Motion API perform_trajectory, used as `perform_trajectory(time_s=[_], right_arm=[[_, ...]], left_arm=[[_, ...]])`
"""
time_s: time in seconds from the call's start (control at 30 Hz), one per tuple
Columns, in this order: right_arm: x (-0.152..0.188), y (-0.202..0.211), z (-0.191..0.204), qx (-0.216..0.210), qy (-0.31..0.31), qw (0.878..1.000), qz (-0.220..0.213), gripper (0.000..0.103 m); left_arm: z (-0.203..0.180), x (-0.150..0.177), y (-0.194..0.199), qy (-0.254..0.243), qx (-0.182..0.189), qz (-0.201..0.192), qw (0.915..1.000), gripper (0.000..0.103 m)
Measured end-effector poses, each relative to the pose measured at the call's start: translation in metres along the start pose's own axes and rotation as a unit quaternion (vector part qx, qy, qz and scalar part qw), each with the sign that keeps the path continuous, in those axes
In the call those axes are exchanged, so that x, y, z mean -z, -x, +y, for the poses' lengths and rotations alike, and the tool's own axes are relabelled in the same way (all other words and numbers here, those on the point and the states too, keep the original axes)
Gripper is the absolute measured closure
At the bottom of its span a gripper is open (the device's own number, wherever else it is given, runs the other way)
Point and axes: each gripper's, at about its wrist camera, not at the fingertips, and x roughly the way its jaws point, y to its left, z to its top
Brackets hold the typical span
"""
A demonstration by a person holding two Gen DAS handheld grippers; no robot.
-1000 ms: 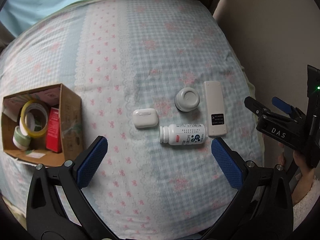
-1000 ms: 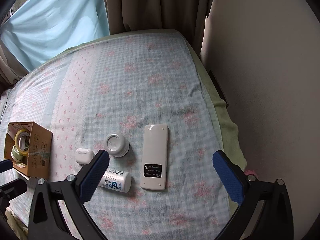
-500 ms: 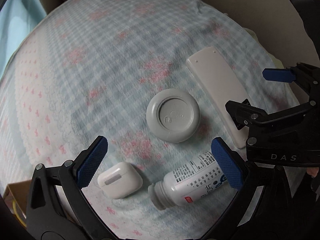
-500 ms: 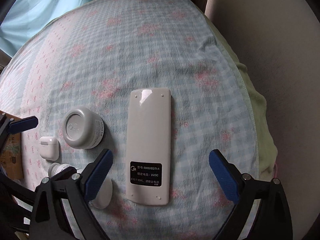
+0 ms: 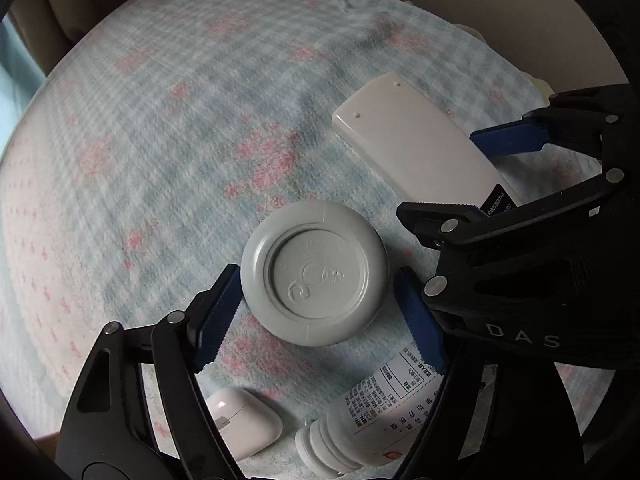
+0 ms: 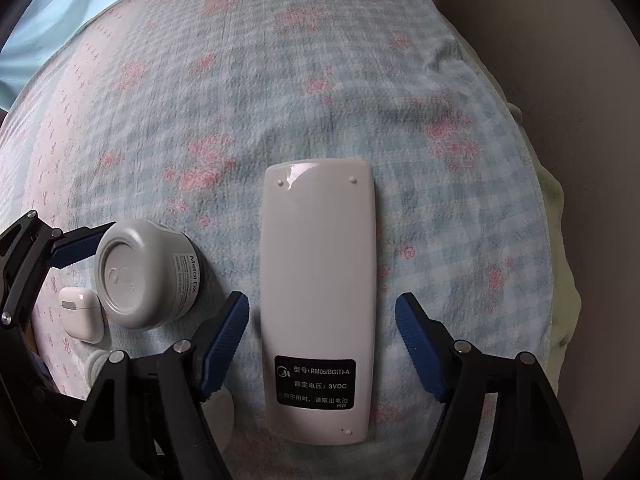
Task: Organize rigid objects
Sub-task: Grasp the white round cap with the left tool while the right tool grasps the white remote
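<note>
Grey jar [image 5: 315,275] between left tool [image 5: 318,312], bottle [image 5: 372,420] lying capped.

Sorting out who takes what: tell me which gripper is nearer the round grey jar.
Left. The left gripper straddles the grey jar, fingers on either side, not yet touching. The right gripper straddles the remote beside it.

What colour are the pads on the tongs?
Blue, on black arms; the left tongs' pads show it best in the left wrist view.
</note>
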Motion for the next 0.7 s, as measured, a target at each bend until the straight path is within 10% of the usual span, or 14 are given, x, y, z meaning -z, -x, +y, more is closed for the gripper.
perform_trajectory(time_s=[0.17, 0.7], right_arm=[[0.002, -0.003, -0.004, 0.001, -0.010, 1.000, 0.006, 0.048], [0.017, 0.014, -0.027, -0.014, -0.037, 0.999, -0.004, 0.050]], left_arm=[[0.004, -0.009, -0.001, 0.000, -0.004, -0.006, 1.0000, 0.050], [0.020, -0.028, 0.018, 0.041, 0.007, -0.010, 0.9991, 0.050]])
